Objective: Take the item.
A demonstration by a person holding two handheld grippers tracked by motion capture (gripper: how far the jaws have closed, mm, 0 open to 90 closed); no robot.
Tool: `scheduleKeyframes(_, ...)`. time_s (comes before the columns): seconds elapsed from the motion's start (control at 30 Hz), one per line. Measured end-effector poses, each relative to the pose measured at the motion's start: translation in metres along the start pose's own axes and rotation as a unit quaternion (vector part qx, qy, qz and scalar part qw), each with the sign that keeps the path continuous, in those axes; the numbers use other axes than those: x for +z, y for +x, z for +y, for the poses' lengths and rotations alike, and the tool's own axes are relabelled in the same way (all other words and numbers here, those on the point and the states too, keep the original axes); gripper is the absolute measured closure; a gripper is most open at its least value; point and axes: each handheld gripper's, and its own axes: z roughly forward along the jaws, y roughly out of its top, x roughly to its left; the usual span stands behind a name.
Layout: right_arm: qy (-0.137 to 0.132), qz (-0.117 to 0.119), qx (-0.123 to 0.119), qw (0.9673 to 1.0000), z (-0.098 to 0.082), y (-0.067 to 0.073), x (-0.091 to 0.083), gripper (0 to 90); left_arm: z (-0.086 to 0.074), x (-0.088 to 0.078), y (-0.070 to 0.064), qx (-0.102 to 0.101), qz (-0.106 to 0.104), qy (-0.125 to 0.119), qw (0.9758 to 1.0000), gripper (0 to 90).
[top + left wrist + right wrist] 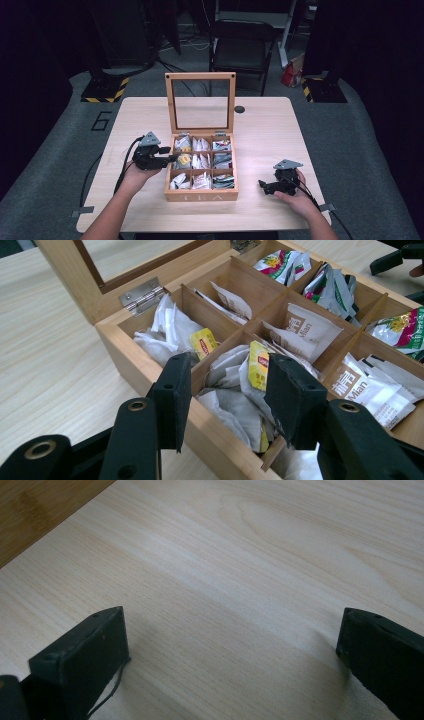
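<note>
Left gripper (pixel 225 390), jaws half-open, empty, poised over the tea bags (pixel 240 390) in the open tea box (pixel 200 196) at frame centre; none lifted yet. Right gripper (pixel 265 186), jaws wide, rests idle on the desk (pixel 270 135).

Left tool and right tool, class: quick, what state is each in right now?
Left tool: open, jaws either side of the tea bags in a compartment of the tea box, not gripping.
Right tool: open, holding nothing, over the table.

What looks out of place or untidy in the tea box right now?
Nothing spilled or damaged. The tea box sits square on the table, lid upright. Only the white tea bags between the left gripper's open jaws lie crumpled and heaped; the sachets beside them stand more neatly. The right gripper is open over bare table.
</note>
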Motion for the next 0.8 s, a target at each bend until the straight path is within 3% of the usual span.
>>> scheduleKeyframes(0.27, 0.0, 0.0, 0.0, 1.0, 0.0, 0.0, 0.0, 0.0, 0.004, 0.013, -0.004, -0.001, -0.018, 0.004, 0.9998, 55.0)
scheduleKeyframes(0.5, 0.0, 0.0, 0.0, 1.0, 0.0, 0.0, 0.0, 0.0, 0.004, 0.022, -0.005, -0.007, -0.015, 0.004, 0.9999, 55.8)
scheduleKeyframes(0.8, 0.0, 0.0, 0.0, 1.0, 0.0, 0.0, 0.0, 0.0, 0.004, 0.031, -0.008, -0.01, -0.028, 0.012, 0.9995, 58.5)
